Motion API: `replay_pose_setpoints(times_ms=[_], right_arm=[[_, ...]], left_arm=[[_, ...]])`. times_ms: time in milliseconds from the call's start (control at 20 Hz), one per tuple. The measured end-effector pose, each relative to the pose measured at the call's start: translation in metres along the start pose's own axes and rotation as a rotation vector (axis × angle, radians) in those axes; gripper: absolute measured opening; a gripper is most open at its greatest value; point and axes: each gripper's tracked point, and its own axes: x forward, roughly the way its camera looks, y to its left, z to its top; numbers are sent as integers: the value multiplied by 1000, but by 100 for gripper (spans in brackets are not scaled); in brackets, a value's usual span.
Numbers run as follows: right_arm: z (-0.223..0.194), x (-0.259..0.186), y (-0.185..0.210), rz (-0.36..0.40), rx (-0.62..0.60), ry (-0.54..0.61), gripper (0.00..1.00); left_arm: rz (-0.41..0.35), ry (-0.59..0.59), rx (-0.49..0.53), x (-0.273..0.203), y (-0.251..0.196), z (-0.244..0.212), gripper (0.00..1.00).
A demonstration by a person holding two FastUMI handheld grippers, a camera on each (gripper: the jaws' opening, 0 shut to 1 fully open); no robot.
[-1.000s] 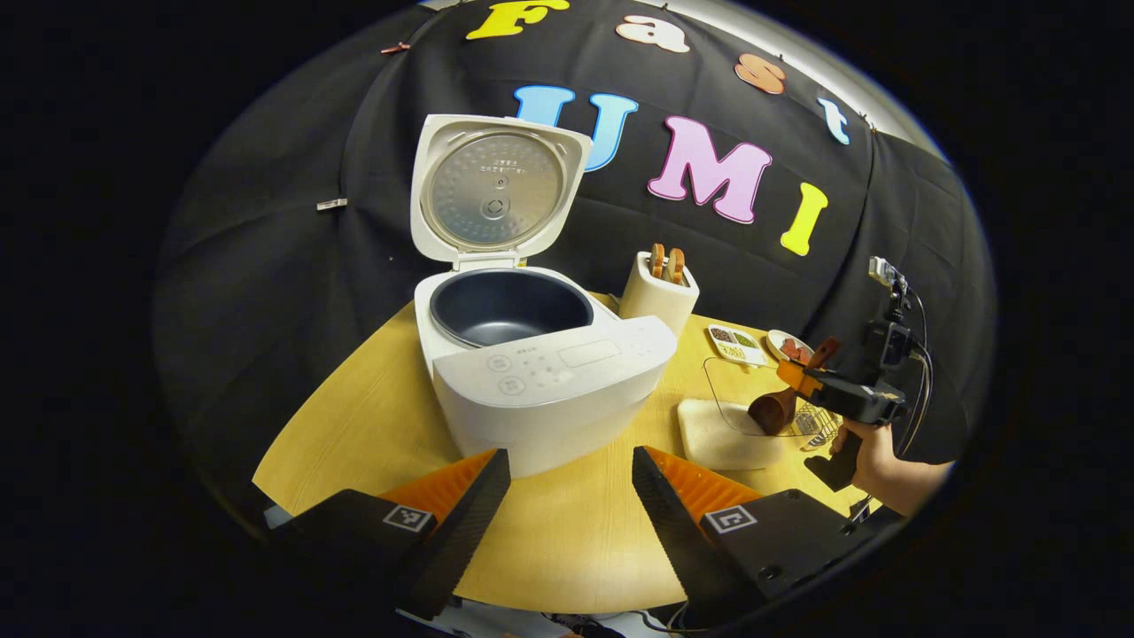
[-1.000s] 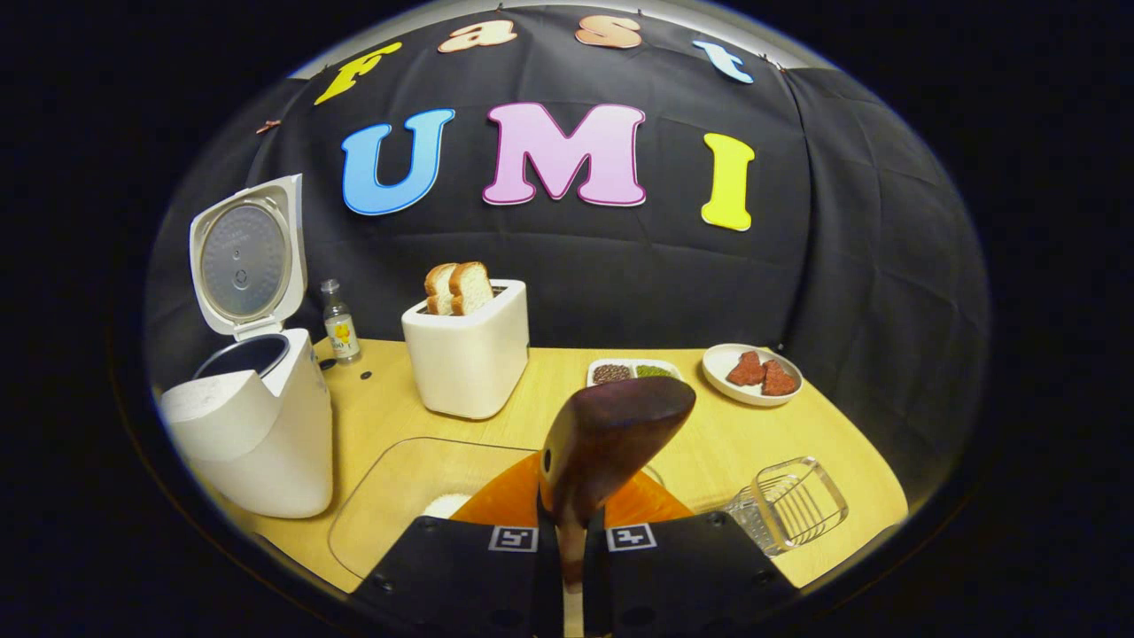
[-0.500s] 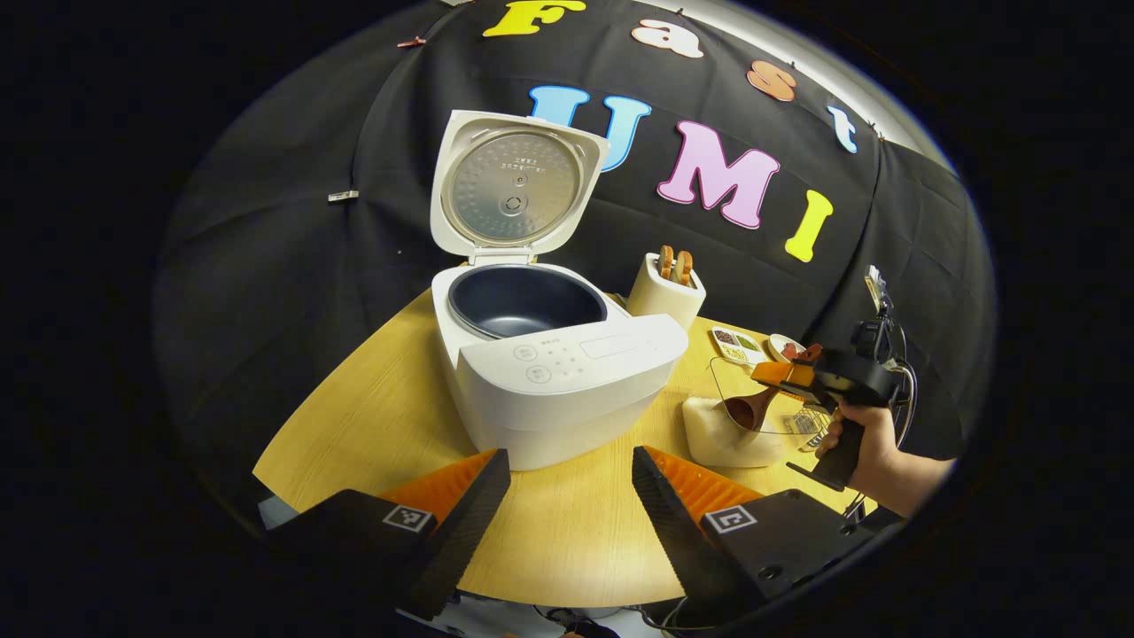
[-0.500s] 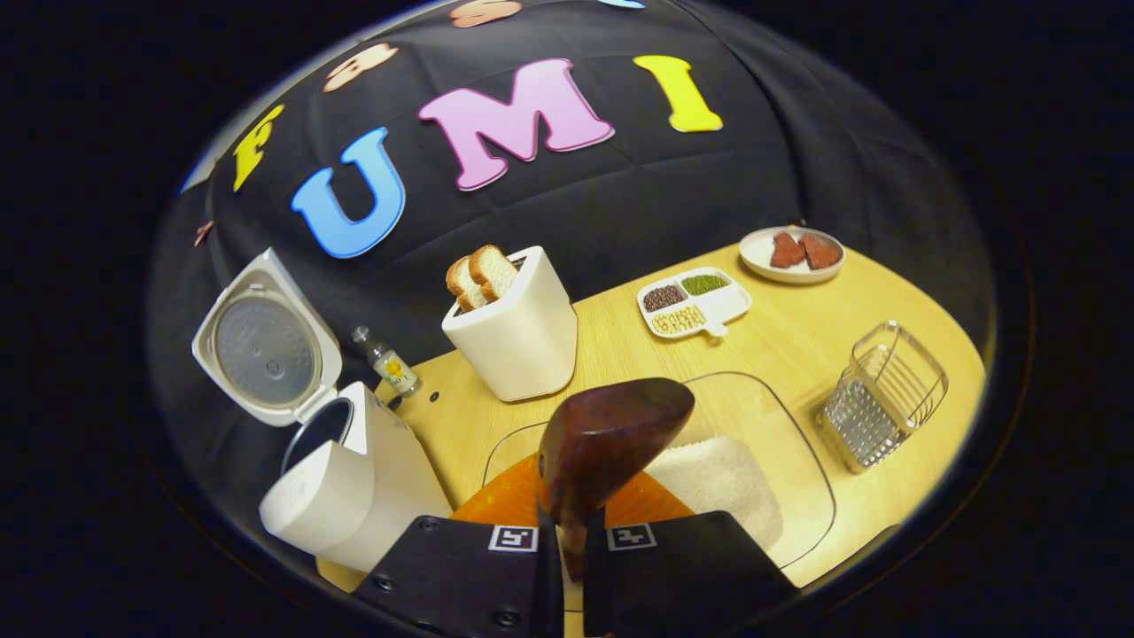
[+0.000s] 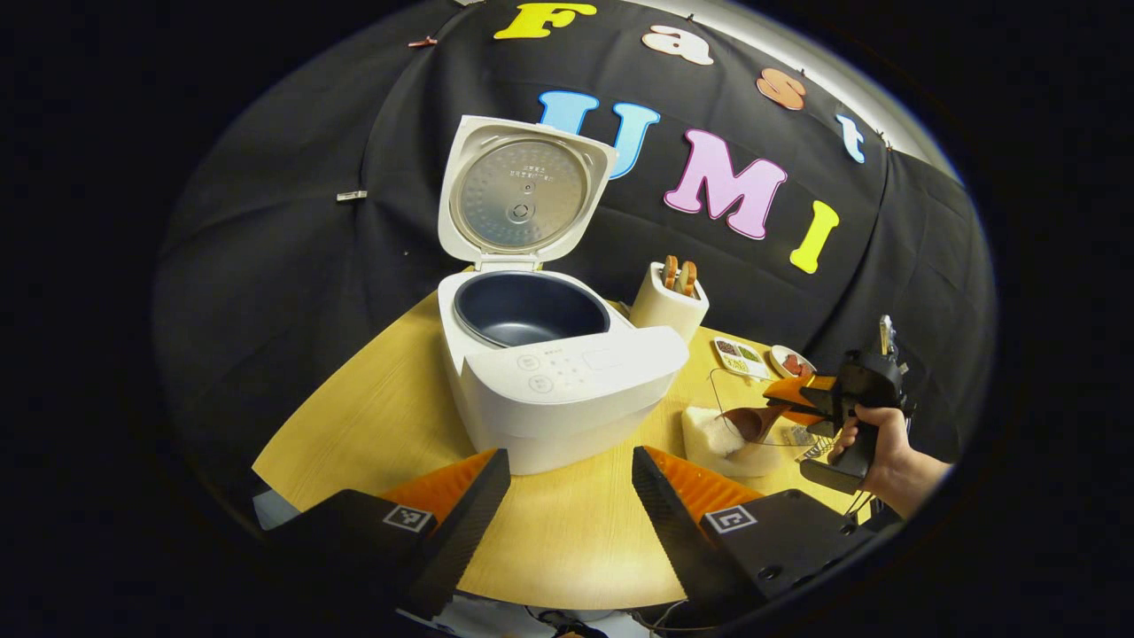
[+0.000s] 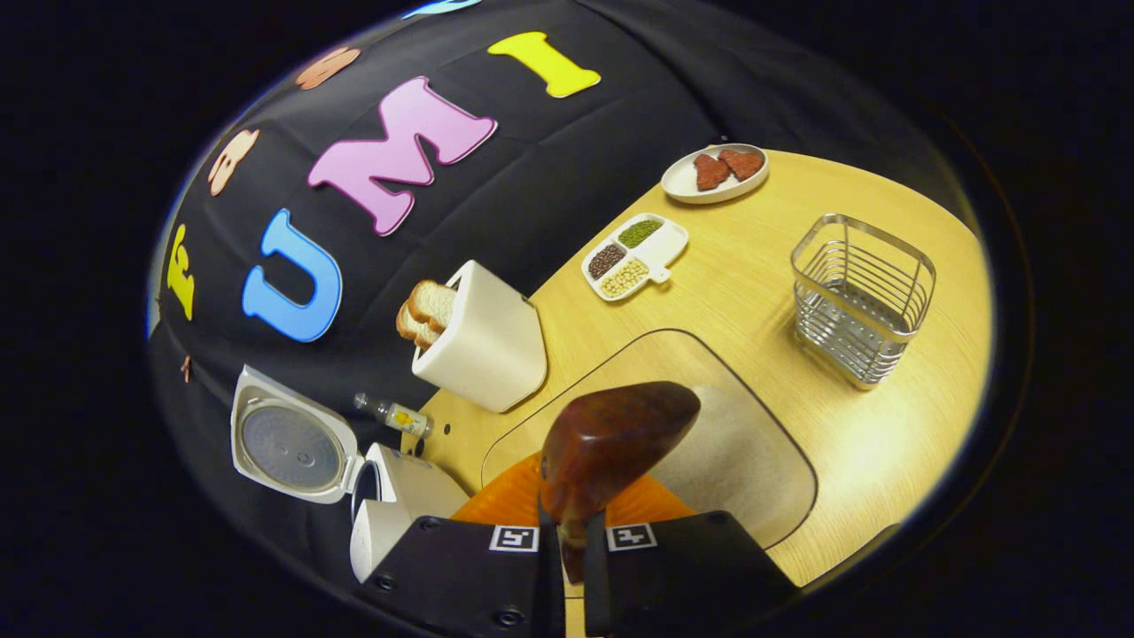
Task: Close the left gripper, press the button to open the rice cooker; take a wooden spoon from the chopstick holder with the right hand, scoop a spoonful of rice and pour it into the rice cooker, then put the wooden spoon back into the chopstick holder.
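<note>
The white rice cooker [image 5: 567, 390] stands with its lid [image 5: 523, 190] up and its dark inner pot [image 5: 532, 308] bare. My left gripper [image 5: 567, 496] hovers open in front of it, nothing between its fingers. At the right, a hand holds my right gripper [image 5: 819, 399], shut on the wooden spoon [image 5: 751, 423], whose bowl touches the white rice [image 5: 713, 436] in a clear container. In the right gripper view the spoon [image 6: 611, 439] sticks out of the gripper [image 6: 571, 536] above the rice [image 6: 740, 434]. The wire chopstick holder [image 6: 864, 297] stands to the right.
A white toaster [image 6: 483, 346] with bread slices stands behind the clear container [image 6: 780, 496]. A divided dish of beans [image 6: 633, 257] and a plate with red pieces [image 6: 713, 173] sit farther back. A small bottle [image 6: 394, 415] stands beside the cooker [image 6: 390, 505].
The right gripper has tipped down and rolled, bringing the spoon's bowl from above the container onto the rice. The left gripper has stayed open and drifted only slightly.
</note>
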Motion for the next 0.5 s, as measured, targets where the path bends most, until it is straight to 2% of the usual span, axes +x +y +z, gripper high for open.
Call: replay_pose_setpoints(times_ms=[250,500], right_arm=[[28,-8,-15,-14,105,-2,13],[61,-23,1,27,193,-17,13]], left_arm=[[18,-21,10,-4,-10,8,96],[9,-32,5,-8,-23,10,95]])
